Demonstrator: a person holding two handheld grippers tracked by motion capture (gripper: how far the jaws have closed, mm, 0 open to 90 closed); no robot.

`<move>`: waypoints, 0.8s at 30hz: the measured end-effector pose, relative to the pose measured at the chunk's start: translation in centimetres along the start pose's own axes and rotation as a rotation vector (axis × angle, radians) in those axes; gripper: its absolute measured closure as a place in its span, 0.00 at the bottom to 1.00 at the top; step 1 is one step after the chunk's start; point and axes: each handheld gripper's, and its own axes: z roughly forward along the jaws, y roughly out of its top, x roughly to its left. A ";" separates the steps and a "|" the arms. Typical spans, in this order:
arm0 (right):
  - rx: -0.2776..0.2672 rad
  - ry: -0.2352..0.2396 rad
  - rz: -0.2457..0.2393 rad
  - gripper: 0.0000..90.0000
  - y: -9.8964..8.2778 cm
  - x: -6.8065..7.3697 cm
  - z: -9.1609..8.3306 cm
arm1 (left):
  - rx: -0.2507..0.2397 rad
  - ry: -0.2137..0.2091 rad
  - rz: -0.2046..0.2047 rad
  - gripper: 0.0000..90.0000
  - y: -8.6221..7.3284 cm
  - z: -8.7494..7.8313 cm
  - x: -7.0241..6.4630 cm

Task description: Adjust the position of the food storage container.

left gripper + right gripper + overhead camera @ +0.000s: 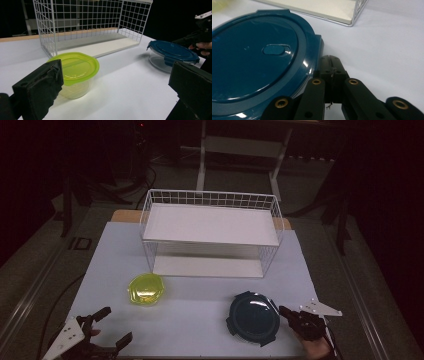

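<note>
Right gripper point(332, 68): jaws fully closed, empty, just beside the blue lid point(254, 62) near the surface's front edge. Left gripper point(112, 327): jaws wide open, empty.

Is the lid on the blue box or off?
On. The blue lid sits flat on top of its clear box, with a side clip folded down.
</note>
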 end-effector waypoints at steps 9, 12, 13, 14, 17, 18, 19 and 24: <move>0.008 0.063 0.011 1.00 -0.2 0.9 0.1 | 0.003 0.000 0.001 0.00 0.0 0.1 -0.1; 0.017 0.088 0.003 1.00 -0.2 1.5 0.2 | 0.003 -0.001 0.000 0.00 0.0 0.1 -0.1; 0.021 0.096 0.004 1.00 -0.2 1.7 0.2 | 0.004 -0.001 0.001 0.00 0.0 0.1 -0.1; 0.023 0.100 0.003 1.00 -0.2 1.9 0.3 | 0.004 -0.003 0.000 0.00 0.0 0.1 -0.1; 0.029 0.125 -0.008 1.00 -0.1 2.5 0.4 | 0.005 -0.004 0.001 0.00 0.0 0.2 -0.1; 0.031 0.131 -0.011 1.00 -0.1 2.7 0.5 | 0.006 -0.004 0.002 0.00 0.0 0.2 -0.1; 0.034 0.138 -0.012 1.00 -0.1 2.9 0.5 | 0.006 -0.004 0.003 0.00 0.0 0.2 -0.1; 0.036 0.161 -0.025 1.00 0.0 3.5 0.7 | 0.007 -0.005 0.000 0.00 0.0 0.2 -0.1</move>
